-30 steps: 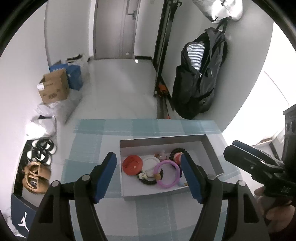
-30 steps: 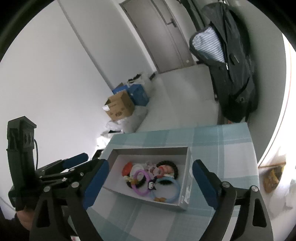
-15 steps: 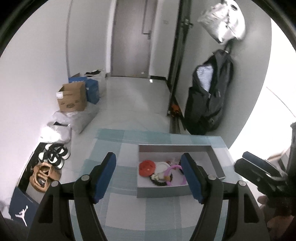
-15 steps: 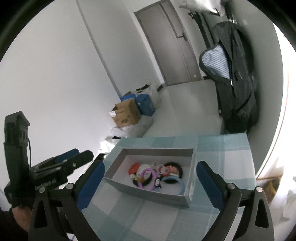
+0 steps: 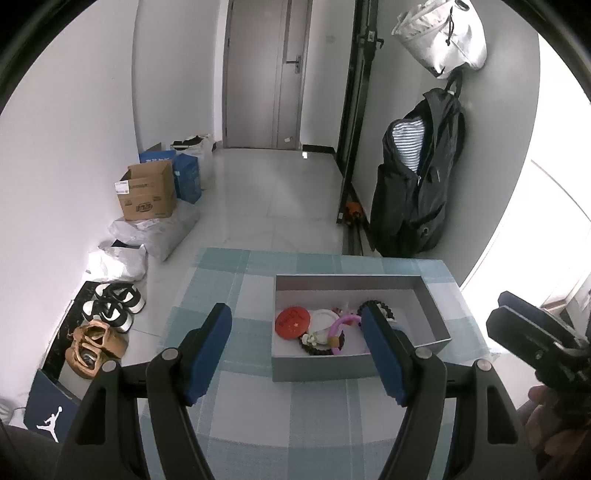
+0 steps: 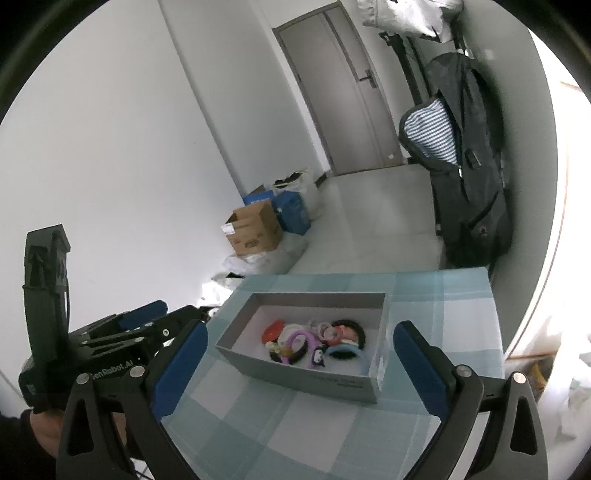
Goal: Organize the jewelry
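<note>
A grey jewelry box [image 5: 356, 365] sits on the blue-checked worktop [image 5: 325, 417], holding a tangle of pieces at its left end: a red disc [image 5: 293, 322], a white bangle [image 5: 323, 319], a purple ring [image 5: 341, 324], a dark beaded bracelet [image 5: 380, 306] and, in the right wrist view, a light-blue bangle [image 6: 351, 350]. The left gripper [image 5: 297, 349] hangs above the worktop with its blue-padded fingers spread wide and nothing between them; its right finger overlaps the box's near right part in the picture, and contact cannot be judged. The right gripper [image 6: 299, 363] is likewise wide apart and empty, framing the box from the near right side.

Compared with a second ago, both cameras have pulled back and tilted up: the box appears smaller and farther off in both views, and more of the room shows, including the grey door [image 5: 264, 74], the white bag [image 5: 443, 35] hung above the black backpack [image 5: 417, 184], and the cardboard box [image 5: 147, 192] by the wall. The jewelry lies in the same cluster as before, and the spread of both grippers is unchanged. Sneakers [image 5: 110, 306] line the floor at left.
</note>
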Demonstrator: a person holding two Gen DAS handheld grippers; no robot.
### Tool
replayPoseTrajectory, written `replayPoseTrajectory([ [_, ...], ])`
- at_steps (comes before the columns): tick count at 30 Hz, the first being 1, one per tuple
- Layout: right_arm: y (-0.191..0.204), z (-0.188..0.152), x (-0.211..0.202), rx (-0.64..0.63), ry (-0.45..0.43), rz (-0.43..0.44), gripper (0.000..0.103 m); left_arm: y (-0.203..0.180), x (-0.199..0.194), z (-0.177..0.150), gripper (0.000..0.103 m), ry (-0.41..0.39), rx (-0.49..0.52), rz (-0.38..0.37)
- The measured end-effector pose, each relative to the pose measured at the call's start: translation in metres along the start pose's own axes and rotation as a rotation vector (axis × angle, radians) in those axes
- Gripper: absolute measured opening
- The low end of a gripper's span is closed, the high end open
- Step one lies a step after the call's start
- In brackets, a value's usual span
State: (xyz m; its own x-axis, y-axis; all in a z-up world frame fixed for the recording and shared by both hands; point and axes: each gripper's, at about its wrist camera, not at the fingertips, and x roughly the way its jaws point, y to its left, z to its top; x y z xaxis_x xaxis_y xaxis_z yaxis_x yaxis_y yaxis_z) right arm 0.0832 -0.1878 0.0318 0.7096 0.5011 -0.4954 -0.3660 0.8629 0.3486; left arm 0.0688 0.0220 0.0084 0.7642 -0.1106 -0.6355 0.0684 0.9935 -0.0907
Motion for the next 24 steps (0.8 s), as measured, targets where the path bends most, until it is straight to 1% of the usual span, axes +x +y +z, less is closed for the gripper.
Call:
replayPoseTrajectory([
  [4, -0.0028, 0.0003, -0.0009, 0.008, 0.0, -0.001, 0.102, -0.0009, 0.0002, -0.0007, 0.069, 0.009, 0.004, -0.009],
  [7, -0.0036, -0.0007, 0.0007, 0.008, 0.01, -0.007, 0.103, -0.0013, 0.0003, -0.0004, 0.069, 0.008, 0.007, 0.001],
  [14, -0.0045, -0.0026, 0.0038, 0.005, 0.029, -0.01, 0.103, -0.0005, 0.0017, 0.0006, 0.069, 0.014, -0.002, -0.002],
  [24, -0.0066, -0.003, 0.0059, 0.01, 0.041, -0.015, 0.103, -0.0033, 0.0035, -0.0011, 0.069, 0.03, -0.007, -0.025],
])
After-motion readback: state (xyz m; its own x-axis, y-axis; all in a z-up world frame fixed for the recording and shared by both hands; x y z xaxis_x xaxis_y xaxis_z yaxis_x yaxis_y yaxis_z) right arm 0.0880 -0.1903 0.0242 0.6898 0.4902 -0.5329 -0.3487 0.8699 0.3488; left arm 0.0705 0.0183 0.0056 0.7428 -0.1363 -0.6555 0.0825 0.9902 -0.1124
